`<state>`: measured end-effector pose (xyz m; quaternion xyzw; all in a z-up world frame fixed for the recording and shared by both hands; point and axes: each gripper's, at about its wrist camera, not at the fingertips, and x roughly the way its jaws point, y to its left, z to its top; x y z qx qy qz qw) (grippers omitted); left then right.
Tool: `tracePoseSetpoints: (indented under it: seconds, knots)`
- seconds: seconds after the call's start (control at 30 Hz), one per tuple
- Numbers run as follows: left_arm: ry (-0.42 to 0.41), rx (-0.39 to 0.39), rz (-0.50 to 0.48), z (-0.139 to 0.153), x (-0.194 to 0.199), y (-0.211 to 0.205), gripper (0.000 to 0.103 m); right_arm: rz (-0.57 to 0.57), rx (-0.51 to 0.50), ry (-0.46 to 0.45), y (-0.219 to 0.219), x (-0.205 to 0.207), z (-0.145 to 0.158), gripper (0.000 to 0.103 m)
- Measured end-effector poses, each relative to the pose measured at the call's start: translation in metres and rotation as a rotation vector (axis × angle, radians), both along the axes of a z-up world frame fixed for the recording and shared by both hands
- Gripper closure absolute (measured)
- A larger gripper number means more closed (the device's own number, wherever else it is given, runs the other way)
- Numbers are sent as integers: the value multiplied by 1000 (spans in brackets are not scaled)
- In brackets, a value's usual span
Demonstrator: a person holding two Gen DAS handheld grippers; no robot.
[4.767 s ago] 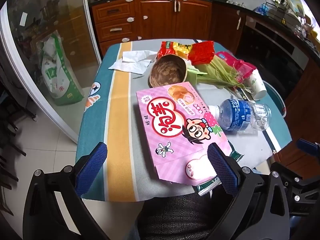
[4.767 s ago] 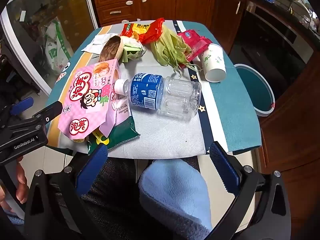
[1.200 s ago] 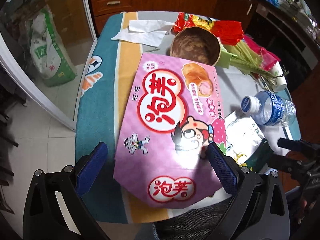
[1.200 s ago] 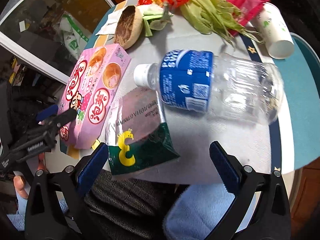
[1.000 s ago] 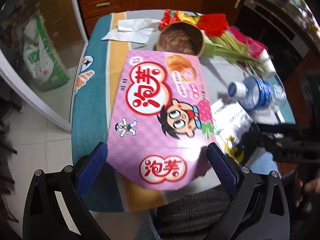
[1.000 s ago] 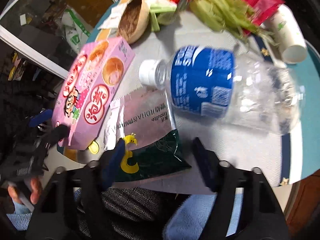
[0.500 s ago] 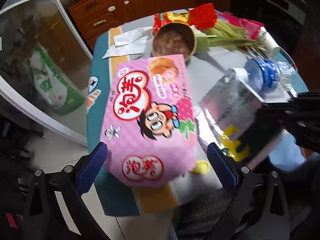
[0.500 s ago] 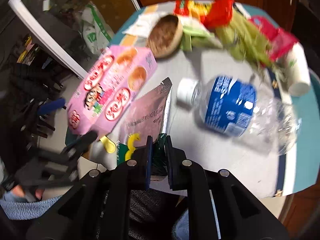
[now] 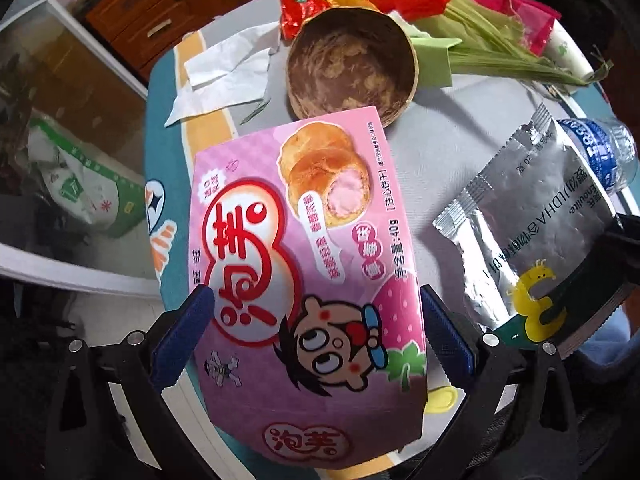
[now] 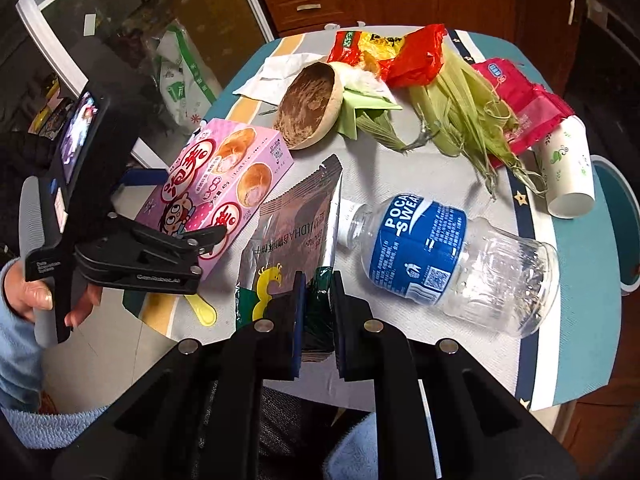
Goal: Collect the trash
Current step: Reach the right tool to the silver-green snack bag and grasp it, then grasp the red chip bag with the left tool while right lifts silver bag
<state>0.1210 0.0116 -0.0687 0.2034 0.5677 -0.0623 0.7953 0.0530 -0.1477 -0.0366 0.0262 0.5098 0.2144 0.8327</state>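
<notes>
The silver and green foil snack bag [image 10: 292, 224] hangs tilted just above the table [image 10: 420, 176], its green end pinched in my shut right gripper [image 10: 318, 280]. The left wrist view shows the same bag [image 9: 532, 216] lifted at the right. A pink cream-puff box [image 9: 304, 264] lies flat at the table's near left edge, partly past it. My left gripper [image 9: 316, 332] stands open and straddles the box's near half, a blue pad close to each long side. The right wrist view shows that gripper [image 10: 208, 236] over the box [image 10: 216, 184], held by a hand in a blue sleeve.
An empty clear bottle [image 10: 440, 256] lies on its side right of the bag. Further back are a paper cup [image 10: 568, 172], corn husks [image 10: 460, 112], a brown shell bowl [image 10: 312, 108], red and pink wrappers, and a napkin [image 10: 280, 72]. A teal bin [image 10: 624, 220] stands beyond the right edge.
My right gripper has shut on the foil bag and raised it off the table. My left gripper has moved in over the pink box, which now fills the gap between its fingers.
</notes>
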Motion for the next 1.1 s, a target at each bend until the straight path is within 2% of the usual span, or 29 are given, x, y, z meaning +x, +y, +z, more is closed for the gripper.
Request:
tracePoseSetpoints:
  seconds: [0.13, 0.2, 0.23, 0.27, 0.3, 0.33, 0.37, 0.43, 0.53, 0.63, 0.7, 0.73, 0.77, 0.83, 0.93, 1.03, 1.1]
  knots:
    - [-38, 37, -24, -5, 5, -7, 4, -2, 0, 1, 0, 3, 1, 91]
    - [-83, 0, -14, -2, 8, -5, 9, -4, -4, 3, 1, 4, 1, 91]
    - [-102, -29, -13, 2, 7, -4, 18, -6, -5, 3, 1, 5, 1, 91]
    - [-133, -58, -24, 9, 4, -4, 34, -9, -5, 4, 1, 6, 2, 91]
    - [-161, -65, -33, 16, 1, -5, 42, -10, -6, 4, 1, 6, 2, 91]
    - [-172, -77, -39, 20, -1, -7, 63, -11, -7, 5, 1, 6, 2, 91]
    - [-156, -138, -43, 27, -2, -5, 96, -11, -9, 5, 2, 6, 3, 91]
    - [-155, -179, -9, 34, -1, 0, 102, -8, -12, 3, 4, 8, 4, 91]
    - [-123, -231, 53, 37, 1, 16, 100, -1, -11, 2, 8, 8, 6, 91]
    - [-150, -230, 82, 45, -7, 31, 97, 12, -20, 2, 12, 9, 6, 91]
    - [-170, -191, 75, 48, -13, 37, 70, 21, -29, 1, 15, 10, 7, 91]
    - [-185, -168, 69, 50, -18, 38, 40, 27, -35, -1, 18, 12, 8, 91]
    - [-209, -138, 63, 51, -20, 41, 29, 31, -43, -6, 20, 13, 9, 91]
    - [-216, -107, 61, 51, -18, 47, 29, 26, -55, -27, 21, 15, 13, 91]
    - [-196, -177, 29, 60, -8, 38, 29, -3, -53, -62, 13, 25, 26, 91]
    - [-218, -197, -21, 68, 9, 10, 29, -65, -57, -93, -4, 37, 41, 91]
    - [-198, -234, -49, 66, 29, -12, 29, -108, -65, -123, -17, 42, 52, 91]
